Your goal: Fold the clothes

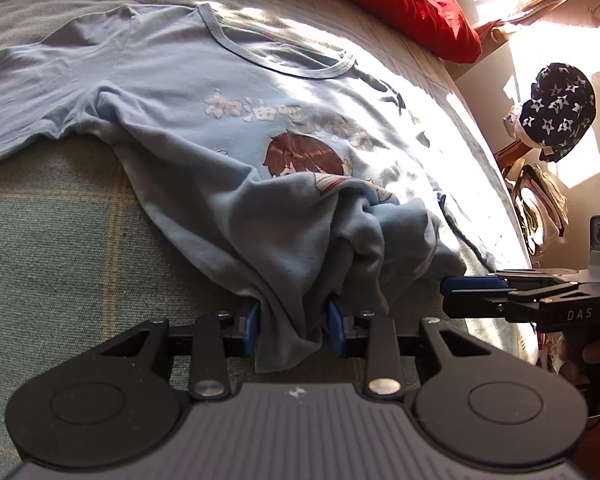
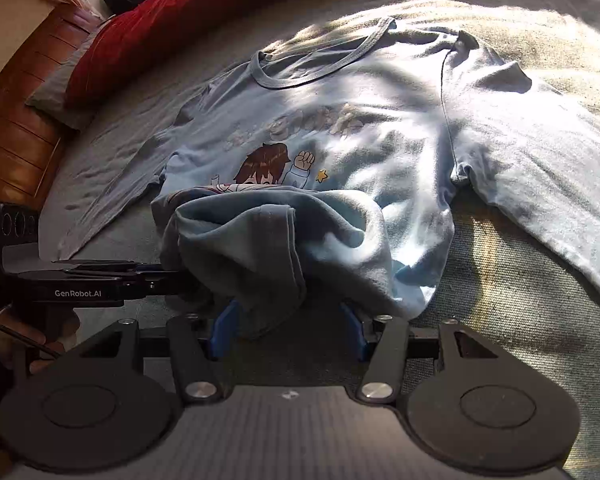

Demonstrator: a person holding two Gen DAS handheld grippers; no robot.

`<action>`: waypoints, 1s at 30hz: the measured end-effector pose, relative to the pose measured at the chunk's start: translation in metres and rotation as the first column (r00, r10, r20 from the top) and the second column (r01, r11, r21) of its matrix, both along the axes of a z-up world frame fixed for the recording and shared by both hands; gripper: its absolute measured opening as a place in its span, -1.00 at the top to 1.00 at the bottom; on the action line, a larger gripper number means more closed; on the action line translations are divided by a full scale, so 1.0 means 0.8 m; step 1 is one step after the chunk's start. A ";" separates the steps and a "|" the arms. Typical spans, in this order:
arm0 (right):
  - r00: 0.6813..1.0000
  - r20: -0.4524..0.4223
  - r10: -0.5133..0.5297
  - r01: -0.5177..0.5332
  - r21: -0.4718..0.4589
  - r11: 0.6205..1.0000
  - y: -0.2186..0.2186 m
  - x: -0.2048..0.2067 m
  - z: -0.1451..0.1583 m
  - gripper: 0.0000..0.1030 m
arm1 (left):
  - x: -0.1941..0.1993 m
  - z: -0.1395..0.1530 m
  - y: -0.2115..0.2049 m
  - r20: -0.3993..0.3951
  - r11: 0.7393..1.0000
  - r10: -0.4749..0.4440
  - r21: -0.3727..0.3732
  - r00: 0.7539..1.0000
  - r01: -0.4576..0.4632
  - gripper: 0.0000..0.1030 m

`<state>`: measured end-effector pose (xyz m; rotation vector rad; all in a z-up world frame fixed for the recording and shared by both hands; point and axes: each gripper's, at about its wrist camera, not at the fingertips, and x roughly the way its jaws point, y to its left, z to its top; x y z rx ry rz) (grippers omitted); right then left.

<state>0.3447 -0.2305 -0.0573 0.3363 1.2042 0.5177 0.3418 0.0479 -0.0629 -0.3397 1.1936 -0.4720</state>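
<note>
A light blue T-shirt (image 1: 180, 80) with a cartoon print lies face up on the bed, sleeves spread. Its lower hem is bunched up toward the chest. My left gripper (image 1: 294, 322) is shut on that bunched hem, with folds of cloth filling the gap between its blue pads. In the right wrist view the T-shirt (image 2: 400, 120) has a hem fold draped over my right gripper (image 2: 288, 332). Those jaws stand wide and the pads do not press the cloth. The grippers sit side by side: the right gripper (image 1: 460, 288) is at the left one's right, and the left gripper (image 2: 156, 276) reaches into the bunch.
The bed cover (image 1: 60, 240) is a grey-green woven check, sunlit in patches. A red pillow (image 2: 160, 28) lies at the head of the bed by a wooden headboard (image 2: 16, 120). Beyond the bed edge hangs a dark star-patterned cloth (image 1: 556, 108). A hand (image 1: 596, 356) holds the right gripper's handle.
</note>
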 end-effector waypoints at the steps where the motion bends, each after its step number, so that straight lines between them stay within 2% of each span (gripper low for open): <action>1: 1.000 0.010 0.000 0.000 0.010 1.000 0.005 0.006 -0.004 -0.15 | 0.000 0.000 0.000 0.001 1.000 0.002 0.001 1.000 -0.002 0.39; 2: 1.000 0.021 0.000 -0.001 0.021 1.000 0.010 0.012 -0.009 -0.15 | 0.001 0.001 -0.001 0.000 1.000 0.004 0.002 1.000 -0.004 0.41; 3: 1.000 0.017 0.006 -0.006 0.026 1.000 0.013 0.017 -0.013 -0.07 | 0.002 0.002 -0.001 0.000 1.000 0.003 0.008 1.000 -0.003 0.53; 4: 1.000 0.014 0.011 -0.012 0.032 0.999 0.017 0.023 -0.016 0.27 | 0.002 0.003 0.000 0.001 1.000 0.003 0.014 1.000 -0.003 0.60; 6: 0.999 0.005 0.032 -0.032 0.036 0.999 0.020 0.023 -0.015 0.70 | 0.003 0.007 0.003 0.003 1.000 0.005 0.024 1.000 -0.006 0.74; 11: 0.997 -0.030 0.075 -0.074 0.027 0.997 0.021 0.006 -0.001 0.80 | -0.003 0.022 0.015 -0.009 0.999 0.016 0.052 1.000 -0.016 0.81; 16: 0.991 -0.082 0.108 -0.108 0.013 0.994 0.022 -0.023 0.028 0.87 | -0.023 0.051 0.032 -0.038 0.996 0.004 0.085 0.999 -0.001 0.82; 22: 0.982 -0.163 0.097 -0.100 -0.010 0.995 0.025 -0.061 0.052 0.88 | -0.046 0.079 0.067 -0.076 0.986 0.001 0.165 0.997 0.011 0.84; 25: 0.978 -0.198 0.060 -0.068 -0.036 0.997 0.026 -0.075 0.058 0.87 | -0.054 0.087 0.082 -0.111 0.971 0.005 0.237 0.994 0.021 0.84; 28: 0.981 -0.191 0.036 -0.049 -0.065 0.997 0.024 -0.080 0.068 0.80 | -0.063 0.097 0.084 -0.130 0.945 -0.003 0.324 0.992 0.045 0.84; 30: 0.984 -0.178 0.021 -0.034 -0.070 0.997 0.016 -0.073 0.080 0.75 | -0.069 0.108 0.082 -0.131 0.937 0.001 0.346 0.991 0.045 0.78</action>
